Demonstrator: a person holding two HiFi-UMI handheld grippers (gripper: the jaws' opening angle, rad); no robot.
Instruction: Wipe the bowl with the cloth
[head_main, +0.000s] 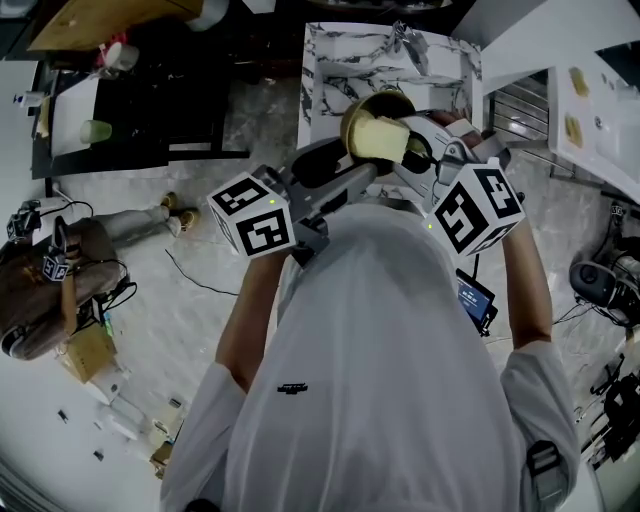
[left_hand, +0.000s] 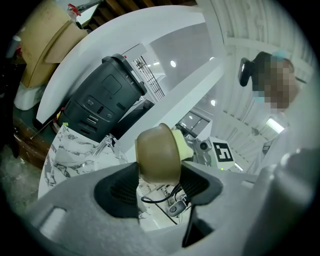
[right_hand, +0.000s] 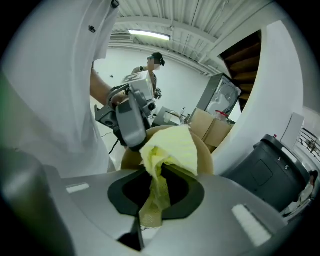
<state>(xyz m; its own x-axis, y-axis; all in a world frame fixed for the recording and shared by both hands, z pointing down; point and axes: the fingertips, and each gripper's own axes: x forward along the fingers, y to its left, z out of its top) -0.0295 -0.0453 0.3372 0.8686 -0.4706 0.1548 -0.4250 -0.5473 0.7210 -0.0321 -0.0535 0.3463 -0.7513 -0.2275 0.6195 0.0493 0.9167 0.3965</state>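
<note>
Person's white shirt is filling the centre and bottom of the head view. A marble-patterned surface is lying at upper centre of the frame. Left gripper is pinching the brown bowl, its jaws pressed on the wall, and is holding it up at upper centre in front of that surface. Right gripper is clamping the yellow cloth between its jaws. The bunched cloth is lying against the bowl's inside.

Head camera looks down; gripper cameras (close) share the bowl.
</note>
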